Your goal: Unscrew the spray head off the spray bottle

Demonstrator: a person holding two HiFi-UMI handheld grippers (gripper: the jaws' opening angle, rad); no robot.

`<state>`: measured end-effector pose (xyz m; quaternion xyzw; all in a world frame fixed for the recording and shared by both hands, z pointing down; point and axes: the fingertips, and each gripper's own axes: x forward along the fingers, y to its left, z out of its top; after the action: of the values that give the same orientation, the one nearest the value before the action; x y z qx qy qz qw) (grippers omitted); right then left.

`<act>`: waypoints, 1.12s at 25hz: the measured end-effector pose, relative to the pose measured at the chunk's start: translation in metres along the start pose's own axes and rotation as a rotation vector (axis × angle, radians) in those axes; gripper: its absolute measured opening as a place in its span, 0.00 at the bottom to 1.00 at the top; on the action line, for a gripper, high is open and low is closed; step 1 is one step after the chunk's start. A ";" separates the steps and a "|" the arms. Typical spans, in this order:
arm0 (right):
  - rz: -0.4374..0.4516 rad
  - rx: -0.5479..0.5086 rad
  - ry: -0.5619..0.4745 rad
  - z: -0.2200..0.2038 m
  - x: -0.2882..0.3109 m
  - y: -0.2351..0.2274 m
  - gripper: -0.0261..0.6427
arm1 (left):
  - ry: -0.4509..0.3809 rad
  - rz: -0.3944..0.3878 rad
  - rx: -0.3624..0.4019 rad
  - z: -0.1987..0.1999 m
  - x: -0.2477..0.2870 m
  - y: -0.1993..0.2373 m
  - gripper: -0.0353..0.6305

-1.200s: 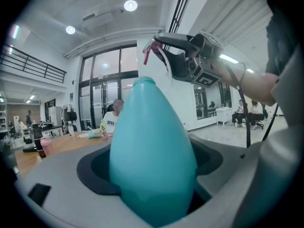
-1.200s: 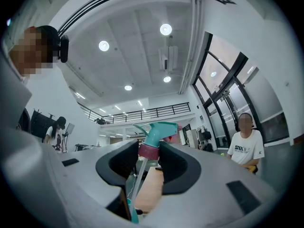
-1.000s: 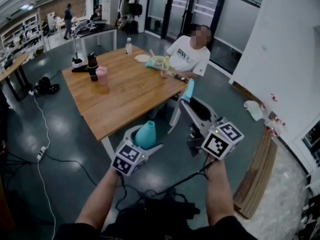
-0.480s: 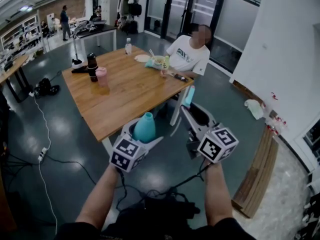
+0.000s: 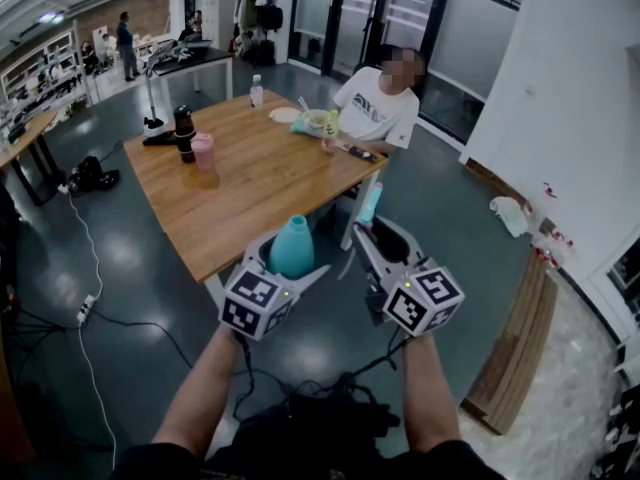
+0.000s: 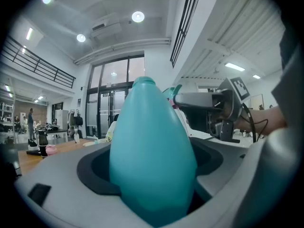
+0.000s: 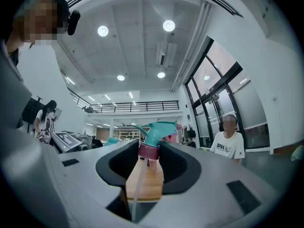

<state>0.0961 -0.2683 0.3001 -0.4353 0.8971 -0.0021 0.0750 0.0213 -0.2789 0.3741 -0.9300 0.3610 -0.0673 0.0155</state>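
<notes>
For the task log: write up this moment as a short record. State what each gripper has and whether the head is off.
left gripper: shut on teal bottle, no head on its neck
right gripper: shut on spray head at its maroon collar; dip tube hangs free
head and bottle: apart
behind: wooden table, seated person

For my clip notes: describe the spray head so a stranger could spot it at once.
By the wooden table's near edge, the right gripper holds the spray head. Unlike the plain teal bottle alongside, it has a maroon collar and clear tube.
</notes>
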 end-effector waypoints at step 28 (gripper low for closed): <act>0.007 -0.015 -0.002 -0.009 -0.008 0.007 0.25 | -0.004 -0.027 0.014 0.005 0.007 -0.013 0.70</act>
<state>0.0942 -0.2581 0.3093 -0.4326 0.8987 0.0051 0.0726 0.0360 -0.2736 0.3707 -0.9349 0.3477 -0.0683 0.0219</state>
